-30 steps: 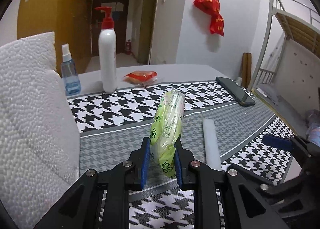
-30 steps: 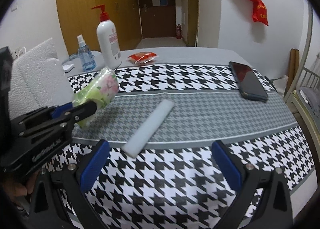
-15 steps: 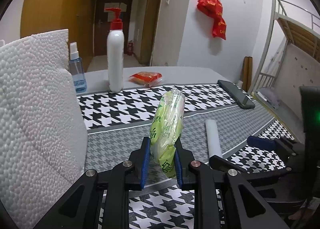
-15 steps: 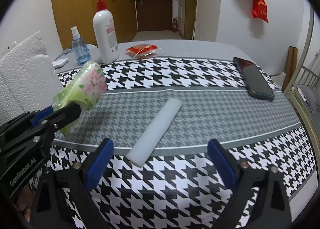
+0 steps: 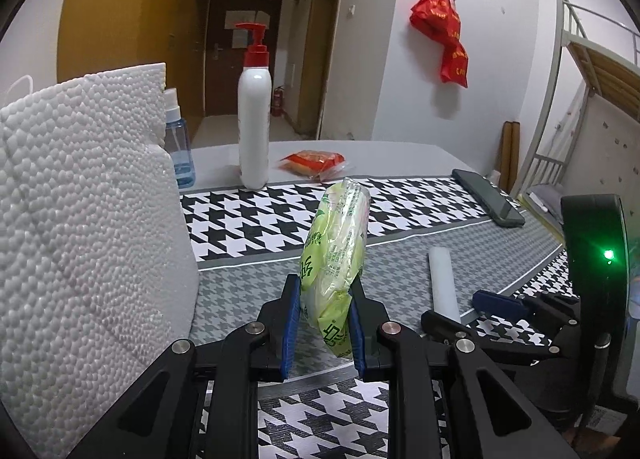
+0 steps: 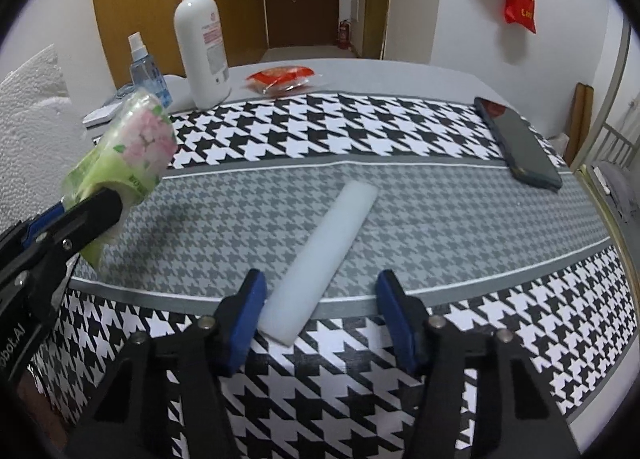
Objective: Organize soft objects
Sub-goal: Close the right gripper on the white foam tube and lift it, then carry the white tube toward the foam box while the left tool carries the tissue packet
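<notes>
My left gripper is shut on a green tissue pack and holds it upright above the table; the pack also shows at the left of the right wrist view. A white foam strip lies on the grey band of the tablecloth, also seen in the left wrist view. My right gripper is open, low over the table, with its fingers on either side of the strip's near end. A white paper towel roll stands close at the left.
A white pump bottle, a blue spray bottle and a red snack packet stand at the back. A dark phone lies at the right. The table edge and a bed frame are to the right.
My right gripper has moved forward and down to the strip's near end, and its jaws have narrowed. My left gripper has drifted left toward the paper towel roll, still holding the pack.
</notes>
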`<state>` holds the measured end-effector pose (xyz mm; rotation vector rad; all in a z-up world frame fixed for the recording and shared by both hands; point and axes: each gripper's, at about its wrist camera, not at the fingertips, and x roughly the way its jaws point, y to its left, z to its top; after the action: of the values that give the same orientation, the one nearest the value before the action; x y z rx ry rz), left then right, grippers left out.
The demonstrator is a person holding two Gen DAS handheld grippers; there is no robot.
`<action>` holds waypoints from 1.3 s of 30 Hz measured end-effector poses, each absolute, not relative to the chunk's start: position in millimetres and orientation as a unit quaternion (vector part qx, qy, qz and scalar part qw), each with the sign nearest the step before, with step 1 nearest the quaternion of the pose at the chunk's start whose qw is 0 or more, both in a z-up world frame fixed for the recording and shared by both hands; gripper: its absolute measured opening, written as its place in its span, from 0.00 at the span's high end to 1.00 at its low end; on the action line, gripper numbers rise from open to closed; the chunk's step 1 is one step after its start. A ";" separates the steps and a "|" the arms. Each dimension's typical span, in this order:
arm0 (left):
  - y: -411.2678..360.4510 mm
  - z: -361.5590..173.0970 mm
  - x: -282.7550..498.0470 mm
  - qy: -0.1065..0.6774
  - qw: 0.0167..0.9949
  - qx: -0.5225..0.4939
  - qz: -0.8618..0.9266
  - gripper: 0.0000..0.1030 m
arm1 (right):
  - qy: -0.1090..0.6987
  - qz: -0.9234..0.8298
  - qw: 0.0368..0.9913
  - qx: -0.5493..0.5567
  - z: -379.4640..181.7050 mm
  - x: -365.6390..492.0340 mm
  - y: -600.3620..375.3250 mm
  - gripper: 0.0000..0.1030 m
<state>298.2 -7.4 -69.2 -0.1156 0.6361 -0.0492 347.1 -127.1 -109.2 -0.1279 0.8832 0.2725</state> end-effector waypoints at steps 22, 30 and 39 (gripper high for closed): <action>-12.4 -60.4 281.5 0.288 0.955 -0.059 -0.040 0.77 | 0.424 0.126 0.897 -0.030 -100.2 339.3 -129.6 0.79; -15.3 -60.1 281.5 0.285 0.955 -0.057 -0.052 0.77 | 0.435 0.093 0.895 -0.026 -108.3 339.5 -133.9 0.74; -16.0 -60.4 282.4 0.285 0.955 -0.057 -0.059 0.77 | 0.424 0.091 0.900 -0.040 -109.9 341.9 -128.2 0.74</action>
<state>282.4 -16.0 -60.4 -0.1152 0.5793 -0.1202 341.9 -128.2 -109.9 -0.0827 0.8785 0.1886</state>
